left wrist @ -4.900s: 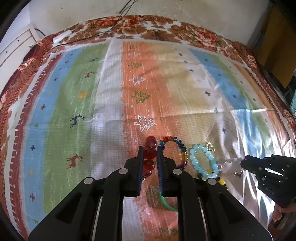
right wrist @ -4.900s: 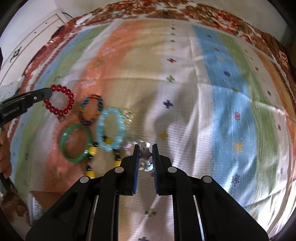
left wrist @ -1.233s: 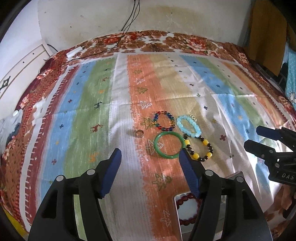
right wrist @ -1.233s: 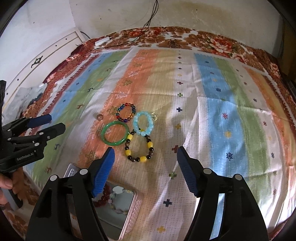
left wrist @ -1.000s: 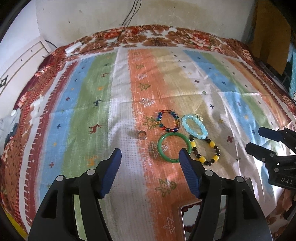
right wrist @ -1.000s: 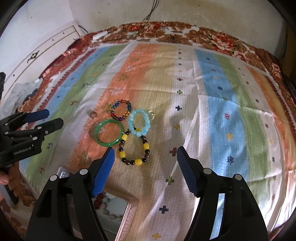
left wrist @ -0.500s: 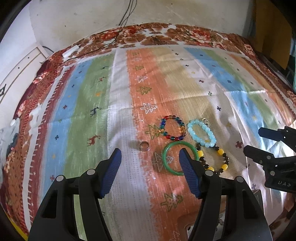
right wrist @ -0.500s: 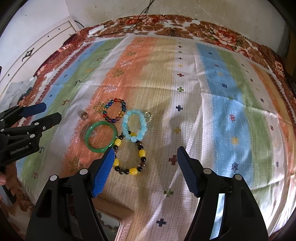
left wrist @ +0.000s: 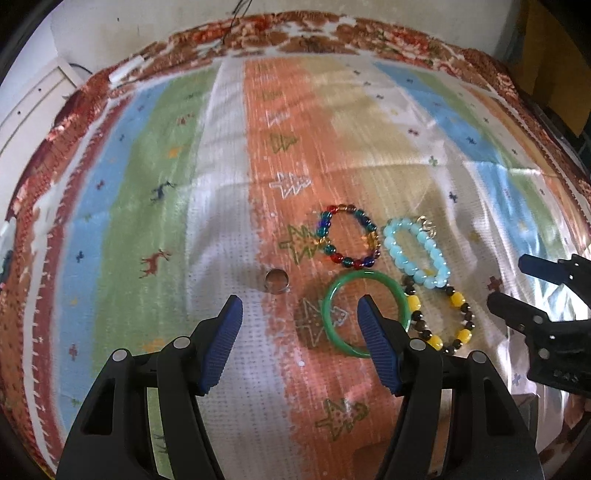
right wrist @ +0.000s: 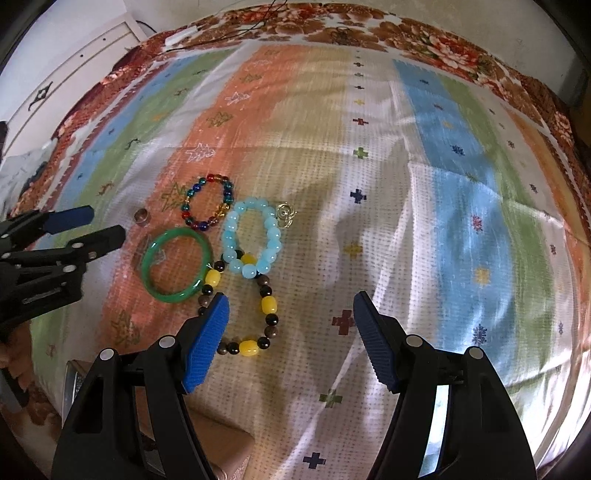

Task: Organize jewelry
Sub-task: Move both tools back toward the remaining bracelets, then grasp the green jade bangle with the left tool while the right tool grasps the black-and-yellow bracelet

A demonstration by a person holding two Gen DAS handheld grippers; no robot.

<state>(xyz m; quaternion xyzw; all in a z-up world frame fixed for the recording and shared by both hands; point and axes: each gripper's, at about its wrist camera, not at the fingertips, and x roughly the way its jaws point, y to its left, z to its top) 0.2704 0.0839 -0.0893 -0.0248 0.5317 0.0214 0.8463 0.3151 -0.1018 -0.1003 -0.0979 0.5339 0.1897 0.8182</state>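
On the striped cloth lie a small metal ring (left wrist: 277, 281), a multicoloured bead bracelet (left wrist: 349, 240), a pale blue bead bracelet (left wrist: 415, 254), a green bangle (left wrist: 365, 314) and a yellow-and-dark bead bracelet (left wrist: 439, 317). My left gripper (left wrist: 300, 309) hovers open just in front of the ring and the bangle, nothing between its fingers. The same pieces show in the right wrist view: ring (right wrist: 142, 216), green bangle (right wrist: 177, 264), blue bracelet (right wrist: 251, 240), yellow-and-dark bracelet (right wrist: 243, 314). My right gripper (right wrist: 290, 308) stands open over the yellow-and-dark bracelet, empty.
A metal tin's corner (right wrist: 74, 384) shows at the lower left of the right wrist view, near the cloth's front edge. The floral border (left wrist: 295, 33) runs along the far edge, with a white cabinet (right wrist: 74, 62) beyond at the left. A fingertip (right wrist: 5, 360) shows at the left edge.
Both grippers have sunk and moved forward toward the jewelry, which now looks larger and nearer. The tin has slid almost out of both views. Both stay open as wide as before.
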